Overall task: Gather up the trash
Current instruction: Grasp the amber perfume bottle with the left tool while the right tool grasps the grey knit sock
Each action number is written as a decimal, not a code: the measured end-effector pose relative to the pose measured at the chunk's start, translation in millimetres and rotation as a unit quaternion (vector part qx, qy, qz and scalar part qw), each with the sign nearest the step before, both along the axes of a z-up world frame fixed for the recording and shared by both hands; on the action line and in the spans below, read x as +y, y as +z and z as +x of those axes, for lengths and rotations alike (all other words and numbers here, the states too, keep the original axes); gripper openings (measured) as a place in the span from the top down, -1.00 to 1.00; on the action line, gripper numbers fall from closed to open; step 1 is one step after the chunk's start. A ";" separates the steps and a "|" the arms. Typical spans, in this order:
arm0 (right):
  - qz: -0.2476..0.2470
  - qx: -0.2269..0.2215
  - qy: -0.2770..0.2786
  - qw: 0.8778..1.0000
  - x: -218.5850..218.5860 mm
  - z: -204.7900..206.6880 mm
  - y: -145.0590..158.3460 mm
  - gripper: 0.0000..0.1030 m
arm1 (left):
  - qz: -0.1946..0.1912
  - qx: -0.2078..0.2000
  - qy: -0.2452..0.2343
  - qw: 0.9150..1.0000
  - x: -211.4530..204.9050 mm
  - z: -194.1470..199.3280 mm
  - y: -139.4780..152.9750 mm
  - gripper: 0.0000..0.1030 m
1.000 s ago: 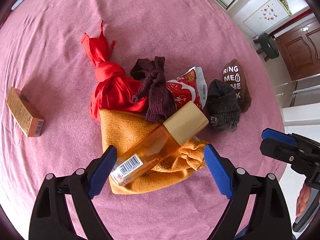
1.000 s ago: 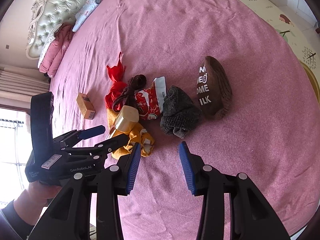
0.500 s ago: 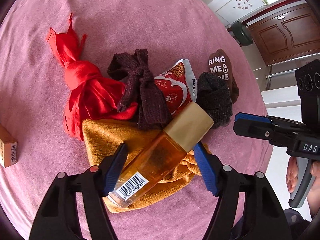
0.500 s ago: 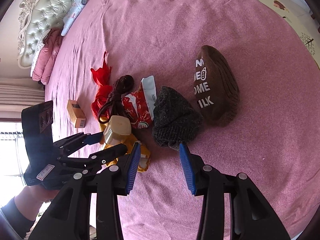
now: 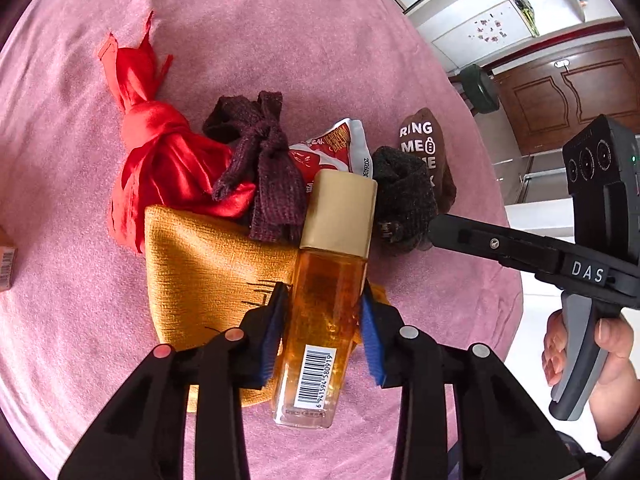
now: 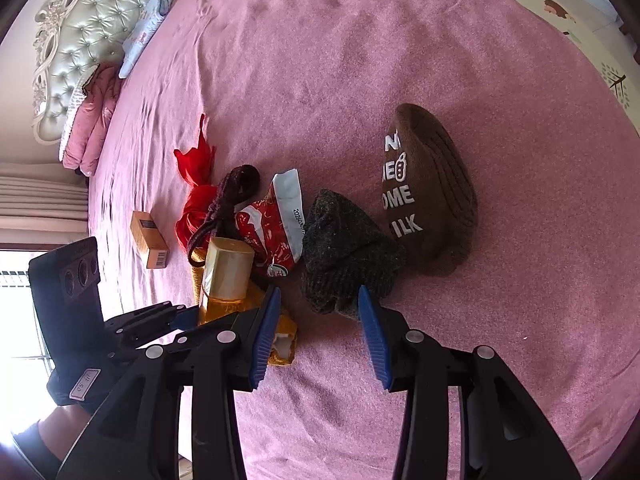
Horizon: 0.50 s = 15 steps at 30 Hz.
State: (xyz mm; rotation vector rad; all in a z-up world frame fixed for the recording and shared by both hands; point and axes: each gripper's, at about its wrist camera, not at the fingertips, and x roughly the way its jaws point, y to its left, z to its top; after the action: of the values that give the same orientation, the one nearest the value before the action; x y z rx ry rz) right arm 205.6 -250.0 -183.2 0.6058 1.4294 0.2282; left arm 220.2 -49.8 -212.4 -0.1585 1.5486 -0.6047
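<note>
An amber bottle (image 5: 328, 292) with a gold cap and a barcode lies on an orange cloth (image 5: 208, 264). My left gripper (image 5: 322, 304) is closing its jaws on the bottle's body, and both blue pads touch its sides. The bottle's gold cap (image 6: 226, 276) shows in the right wrist view beside the left gripper (image 6: 176, 312). A red snack wrapper (image 5: 324, 152) (image 6: 268, 232) lies just beyond the cap. My right gripper (image 6: 320, 304) is open with nothing gripped, at the near edge of a dark grey knit hat (image 6: 348, 252).
On the pink bed cover (image 6: 360, 60) lie a red satin cloth (image 5: 160, 160), a maroon knit piece (image 5: 264, 168), a brown hat with white lettering (image 6: 432, 188) and a small cardboard box (image 6: 149, 240). The headboard (image 6: 80, 20) and pillows stand far left.
My left gripper's jaws have come together from wide apart onto the bottle, which has turned in line with the fingers. The right gripper came a little closer to the grey hat.
</note>
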 end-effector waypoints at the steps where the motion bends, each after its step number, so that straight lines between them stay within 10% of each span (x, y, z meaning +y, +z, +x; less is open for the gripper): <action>1: -0.002 -0.001 0.000 1.000 -0.5 -0.6 0.2 0.17 | -0.006 0.007 0.013 1.000 3.3 -3.4 2.2 0.32; 13: 0.001 0.027 -0.009 1.000 -2.6 11.6 -22.6 -0.15 | -0.039 0.020 0.106 0.993 33.9 -9.2 30.9 0.38; 15: -0.008 0.021 -0.002 1.000 -1.9 10.6 -21.6 0.16 | -0.037 0.013 0.110 0.993 33.9 -12.7 36.3 0.38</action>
State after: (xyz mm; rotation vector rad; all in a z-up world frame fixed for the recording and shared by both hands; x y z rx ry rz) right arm 216.2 -251.9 -204.7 0.6034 1.4689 0.2025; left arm 207.5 -15.9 -176.0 -0.3892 1.5107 -0.4872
